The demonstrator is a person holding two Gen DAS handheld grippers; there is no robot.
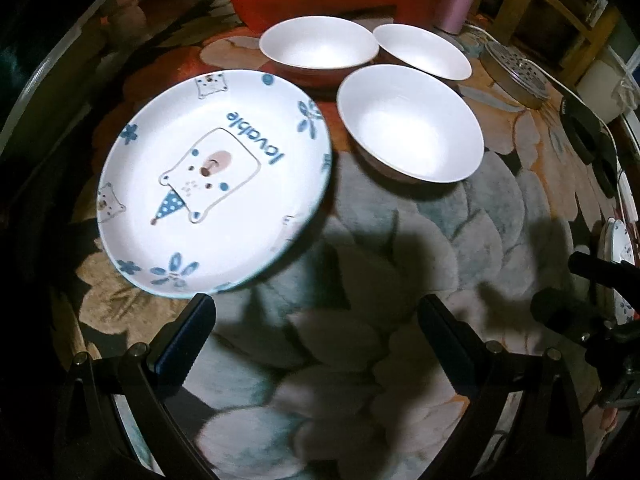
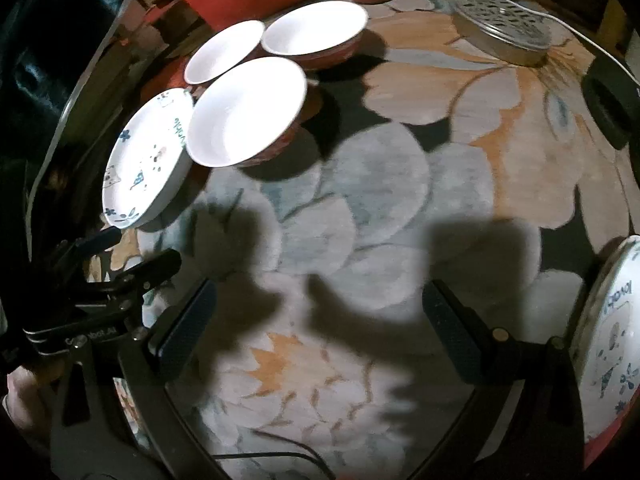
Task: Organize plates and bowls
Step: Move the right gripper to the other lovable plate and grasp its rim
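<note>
My left hand-held gripper [image 1: 316, 344] hangs over the middle of the flowered surface [image 1: 400, 260] with its fingers spread wide and nothing between them. Just ahead of its left finger sits the bear plate [image 1: 212, 184], printed "lovable", near the surface's left edge. Beside it, toward the far edge, three white bowls cluster: the nearest bowl [image 1: 410, 122] close to the plate's rim, the far left bowl [image 1: 318, 46] and the far right bowl [image 1: 422, 51] behind it, packed close, though I cannot tell if they touch.

My right hand-held gripper [image 2: 320, 328] is likewise wide apart and holding nothing, over the near part of the surface. A second bear plate [image 2: 612, 340] lies at the right edge, just beside its right finger. A perforated metal lid [image 2: 502, 30] rests near the far right edge.
</note>
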